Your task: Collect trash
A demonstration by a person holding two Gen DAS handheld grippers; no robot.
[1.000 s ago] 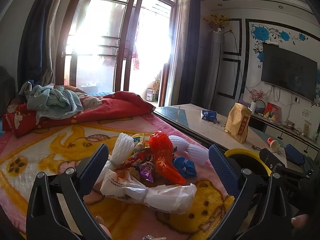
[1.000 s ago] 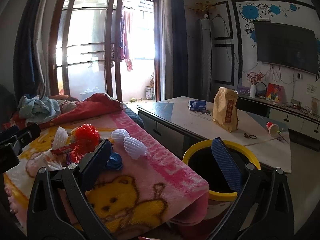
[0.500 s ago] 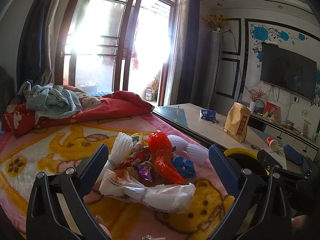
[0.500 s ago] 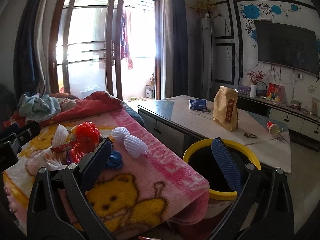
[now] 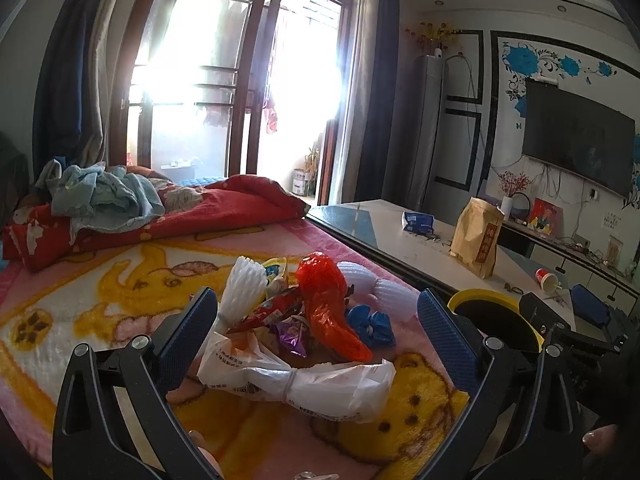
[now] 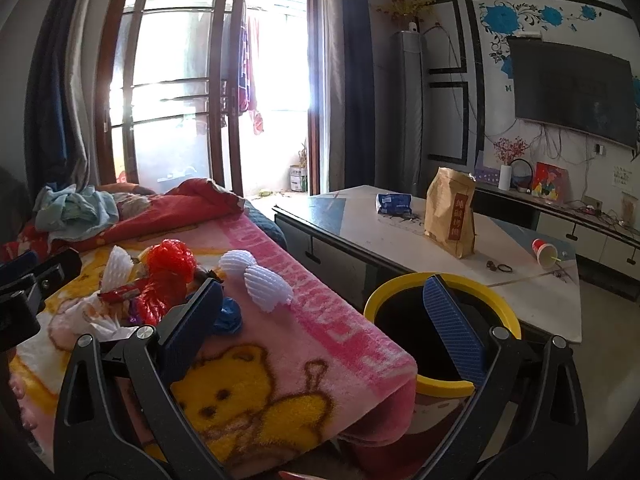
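A heap of trash lies on the pink cartoon blanket point(image 5: 100, 300): a white plastic bag point(image 5: 296, 380), a red plastic bag point(image 5: 324, 300), a blue wrapper point(image 5: 370, 322), a purple wrapper point(image 5: 292, 334), a red snack packet point(image 5: 268, 312) and white foam fruit nets point(image 5: 244, 284). My left gripper point(image 5: 316, 328) is open and empty, held just before the heap. My right gripper point(image 6: 320, 320) is open and empty, over the blanket's edge beside a black bin with a yellow rim point(image 6: 400, 284). The heap also shows in the right wrist view point(image 6: 164, 276).
A low white table point(image 6: 520, 288) stands past the bin, with a brown paper bag point(image 6: 450, 216), a blue packet point(image 6: 394, 204) and a red paper cup point(image 6: 544, 252). A red quilt and clothes point(image 5: 120, 208) lie at the blanket's far end.
Both views have shifted only slightly. Both grippers stay open and nothing in the heap has moved.
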